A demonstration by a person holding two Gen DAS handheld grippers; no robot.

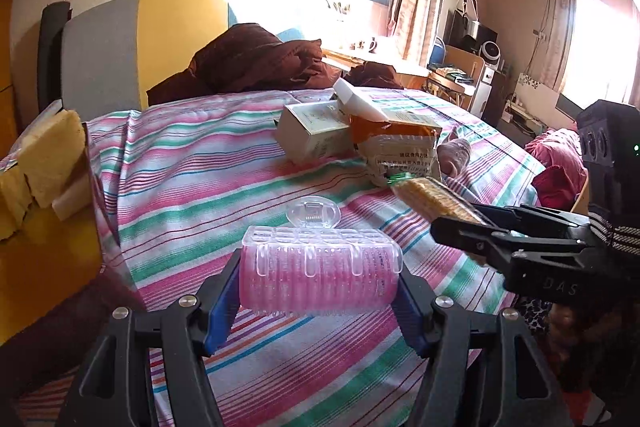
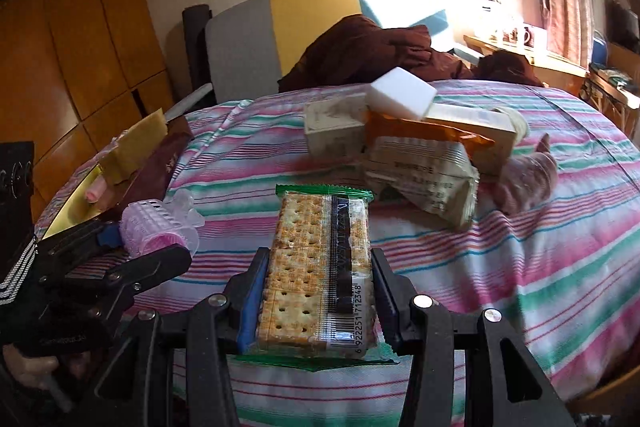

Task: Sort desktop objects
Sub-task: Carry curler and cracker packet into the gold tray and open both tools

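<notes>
Tongs of the left gripper (image 1: 319, 301) are clamped on a pink hair roller (image 1: 320, 267), pressing its two ends between blue pads (image 1: 224, 303). The roller is a ribbed pink cylinder with a clear plastic clip over its top, held above the striped bedspread (image 1: 192, 171). Tongs of the right gripper (image 2: 318, 301) are clamped on a cracker packet (image 2: 320, 267), gripping its long sides. The packet is clear film with green sealed ends, a barcode at the near end and square perforated crackers inside. It is raised over the bedspread, to the right of the roller.

Far from both grippers, at mid-bed, lies a pile: two pale cartons (image 2: 336, 131), a white foam block (image 2: 402, 93) on top, and an orange-and-white pouch (image 2: 424, 167) leaning in front. A crumpled clear glove (image 2: 528, 175) lies right of the pile. At the left edge sits a gold-lined box (image 2: 132, 147). A brown quilt (image 1: 256, 59) is bunched at the far end.
</notes>
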